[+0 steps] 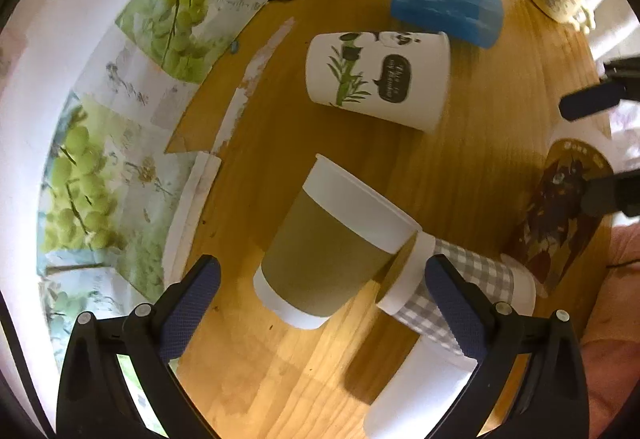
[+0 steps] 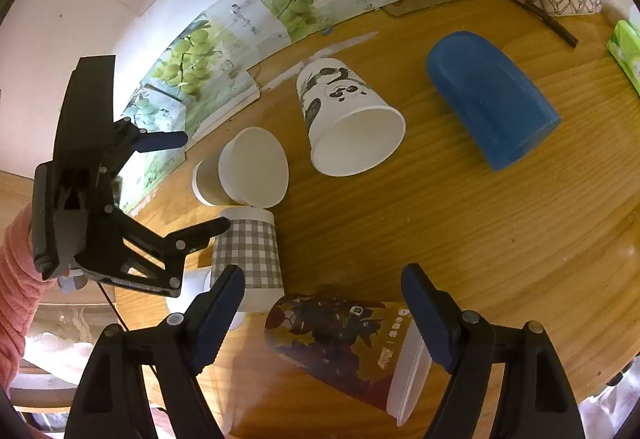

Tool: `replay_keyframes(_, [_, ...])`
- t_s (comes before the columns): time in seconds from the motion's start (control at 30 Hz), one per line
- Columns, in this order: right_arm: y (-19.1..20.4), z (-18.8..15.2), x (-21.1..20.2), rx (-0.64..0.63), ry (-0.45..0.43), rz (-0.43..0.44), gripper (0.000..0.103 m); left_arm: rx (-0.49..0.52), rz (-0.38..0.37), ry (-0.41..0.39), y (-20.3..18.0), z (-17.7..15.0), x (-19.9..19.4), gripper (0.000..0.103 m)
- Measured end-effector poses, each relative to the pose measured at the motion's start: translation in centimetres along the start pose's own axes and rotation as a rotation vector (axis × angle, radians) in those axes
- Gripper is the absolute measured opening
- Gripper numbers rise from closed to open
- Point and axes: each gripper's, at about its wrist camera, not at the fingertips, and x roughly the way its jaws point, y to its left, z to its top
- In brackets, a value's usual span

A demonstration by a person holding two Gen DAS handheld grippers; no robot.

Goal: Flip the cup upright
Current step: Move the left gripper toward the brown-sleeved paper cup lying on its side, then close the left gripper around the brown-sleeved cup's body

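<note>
only rightward: panda cup (image 2: 348,119) mouth

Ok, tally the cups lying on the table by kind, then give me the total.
Paper cups: 4 – olive-sleeved cup, panda cup, grey checked cup, dark printed cup
Blue plastic cups: 1 – blue cup
Total: 5

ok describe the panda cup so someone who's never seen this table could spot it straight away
On the wooden table, look toward the grape-print posters along the wall. Next to the blue tumbler lies a white paper cup on its side. Only this cup has a panda and green bamboo printed on it.
</note>
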Motion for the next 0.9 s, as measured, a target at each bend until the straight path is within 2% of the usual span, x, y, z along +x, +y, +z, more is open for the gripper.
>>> replay_keyframes(0.2, [0.0, 0.4, 0.0, 0.004, 0.001, -0.010, 0.081, -0.080, -0.094, 0.031, 1.4, 0.5, 1.1, 0.102])
replay_keyframes(0.37, [-0.2, 0.4, 0.1, 0.015, 0.003, -0.017, 0.081, -0.133, -0.159, 0.034, 2.6, 1.1, 1.9, 0.090])
replay_keyframes(0.4, [-0.3, 0.4, 0.1, 0.018, 0.004, -0.019, 0.081, -0.141, -0.163, 0.036, 2.7, 1.2, 1.9, 0.086])
replay_keyframes(0.67, [-0.3, 0.3, -0.4, 0.031, -0.005, -0.033, 0.081, -0.192, -0.209, 0.009, 4.1, 1.5, 1.9, 0.080])
replay_keyframes(0.9, [-0.1, -0.3, -0.9, 0.048, -0.015, -0.048, 0.081, -0.243, -0.209, -0.018, 6.8, 1.7, 1.5, 0.070])
